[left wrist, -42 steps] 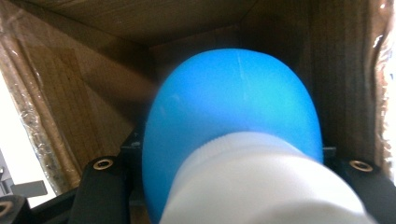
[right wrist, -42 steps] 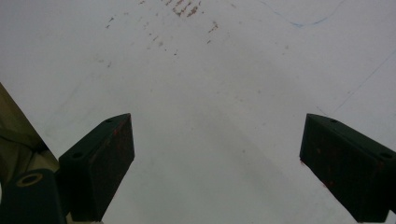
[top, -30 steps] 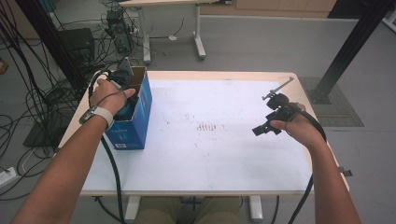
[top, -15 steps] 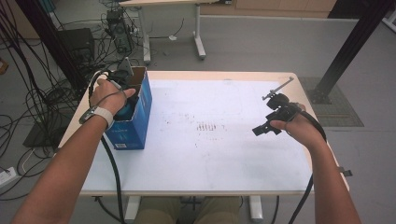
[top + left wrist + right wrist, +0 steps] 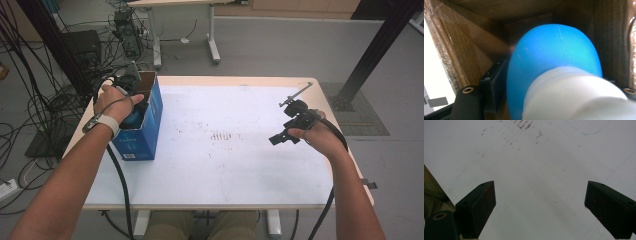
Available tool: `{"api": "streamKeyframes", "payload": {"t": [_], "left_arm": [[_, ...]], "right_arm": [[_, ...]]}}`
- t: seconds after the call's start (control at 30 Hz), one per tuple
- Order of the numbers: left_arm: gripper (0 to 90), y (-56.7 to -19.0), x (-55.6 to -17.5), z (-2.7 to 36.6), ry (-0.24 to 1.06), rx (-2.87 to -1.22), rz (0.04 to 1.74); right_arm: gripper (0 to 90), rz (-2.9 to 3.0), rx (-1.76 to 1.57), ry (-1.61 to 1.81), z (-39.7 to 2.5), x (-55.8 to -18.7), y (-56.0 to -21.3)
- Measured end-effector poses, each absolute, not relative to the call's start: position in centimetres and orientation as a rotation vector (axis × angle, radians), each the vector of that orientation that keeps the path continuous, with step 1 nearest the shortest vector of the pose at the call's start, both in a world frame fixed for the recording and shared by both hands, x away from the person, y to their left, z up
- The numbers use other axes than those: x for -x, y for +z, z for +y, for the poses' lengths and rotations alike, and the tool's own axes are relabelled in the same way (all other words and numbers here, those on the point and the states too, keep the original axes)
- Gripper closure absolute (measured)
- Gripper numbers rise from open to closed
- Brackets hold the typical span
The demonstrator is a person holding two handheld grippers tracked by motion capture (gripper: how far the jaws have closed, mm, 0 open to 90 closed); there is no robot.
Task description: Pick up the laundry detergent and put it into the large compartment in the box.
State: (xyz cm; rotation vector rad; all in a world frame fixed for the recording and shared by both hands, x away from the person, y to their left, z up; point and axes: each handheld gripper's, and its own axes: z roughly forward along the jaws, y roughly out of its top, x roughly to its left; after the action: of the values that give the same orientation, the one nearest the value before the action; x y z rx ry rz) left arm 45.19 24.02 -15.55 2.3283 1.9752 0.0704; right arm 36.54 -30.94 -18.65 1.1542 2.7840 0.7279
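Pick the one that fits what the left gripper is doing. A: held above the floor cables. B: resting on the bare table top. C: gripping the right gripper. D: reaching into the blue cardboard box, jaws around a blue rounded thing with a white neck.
D: the left gripper sits in the open top of the blue cardboard box, and its own view shows the blue rounded thing between its jaws, against brown cardboard walls.

The high view looks forward and down over the whole white table [image 5: 240, 150]. The right gripper view faces its stained middle from close above; the left gripper view peers very near into the box [image 5: 145, 125].
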Motion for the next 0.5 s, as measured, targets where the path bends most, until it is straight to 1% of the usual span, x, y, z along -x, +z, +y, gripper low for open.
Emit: {"api": "streamKeyframes", "payload": {"t": [0.17, 0.5], "left_arm": [[28.6, -15.3, -45.1, 24.7, 0.047, -2.314, 1.962], [27.4, -14.0, -44.6, 25.4, 0.04, -2.302, 1.909]], "right_arm": [[10.0, 2.786, -1.15, 0.723, -30.7, -36.6, -18.5], [10.0, 2.788, -1.142, 0.717, -30.2, -36.6, -18.1]]}}
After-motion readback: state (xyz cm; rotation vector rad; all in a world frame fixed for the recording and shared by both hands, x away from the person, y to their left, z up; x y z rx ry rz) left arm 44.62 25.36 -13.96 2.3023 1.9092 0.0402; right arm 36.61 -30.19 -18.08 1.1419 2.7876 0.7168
